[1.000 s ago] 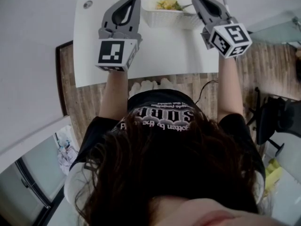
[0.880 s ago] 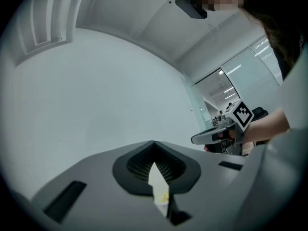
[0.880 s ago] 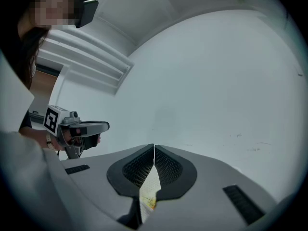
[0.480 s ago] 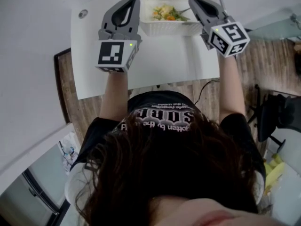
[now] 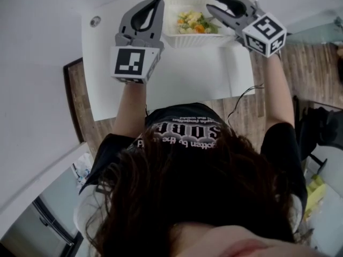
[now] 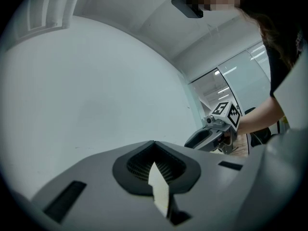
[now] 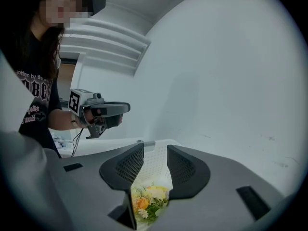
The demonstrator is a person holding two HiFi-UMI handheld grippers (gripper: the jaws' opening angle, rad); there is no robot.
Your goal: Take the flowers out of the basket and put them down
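**Right tool** (image 7: 155,163): The jaws are opening and are seen partly spread. Nothing is pressed by the pads. It is held above the basket and angled down into it, and this is judged to be a line-up for straddling the bunch before a pinch is made.

**Flowers** (image 7: 150,201): A small bunch of yellow, orange and white blooms with green leaves. It is seen through the gap of the right tool, beyond and below the tips, and is not yet touched. It is lying inside the basket, so the lifting-out is judged not to have begun.

**Basket** (image 5: 194,39): White, with perforated walls. It is set directly ahead of both tools, with its near wall just beyond the tip of the left tool. Its mesh is seen behind the flowers between the right tool's jaws.

**Left tool** (image 5: 156,5): The jaws are pressed together with nothing between them. It is held level just beside the basket's left corner and clear of the contents. It is judged to be parked there so that the basket can be steadied if needed.

**Bench** (image 5: 182,74): A white top beneath both tools. Bare surface is seen on the near side of the basket, behind the tool tips, and is judged a likely spot for laying the bunch down.
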